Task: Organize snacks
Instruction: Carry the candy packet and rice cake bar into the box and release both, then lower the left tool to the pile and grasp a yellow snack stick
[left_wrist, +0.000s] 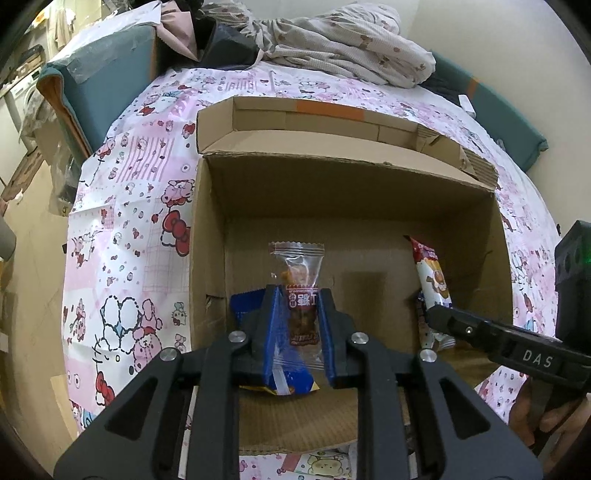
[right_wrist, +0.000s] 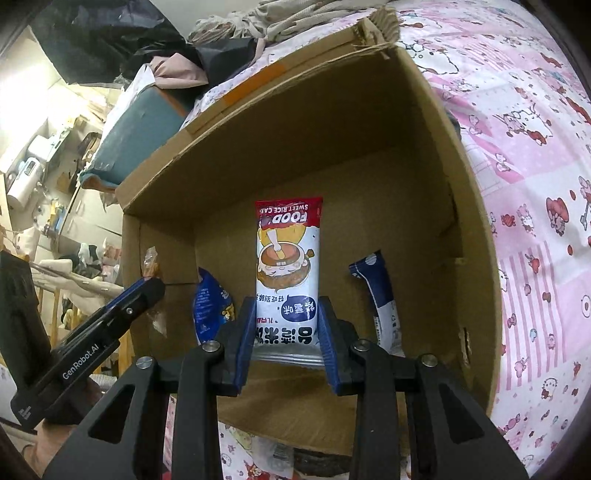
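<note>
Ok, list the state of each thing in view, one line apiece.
Cardboard box: open, flaps up, on the patterned cloth.
Left claw: shut on the clear-wrapped snack, over the box.
Right claw: shut on the rice cake packet, over the box.
Blue packet: already inside, left side of the box.
Blue-and-white packet: inside, leaning on the right wall.

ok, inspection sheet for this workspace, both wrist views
surface: bed sheet, pink cartoon print.
job's things: open cardboard box; blue packet and navy-white stick packet inside.
clutter: crumpled clothes behind the box.
grippers: left gripper shut on clear-wrapped snack; right gripper shut on rice cake packet; both over the box.
cables: nothing seen.
surroundings: teal cushion, crowded room behind.
</note>
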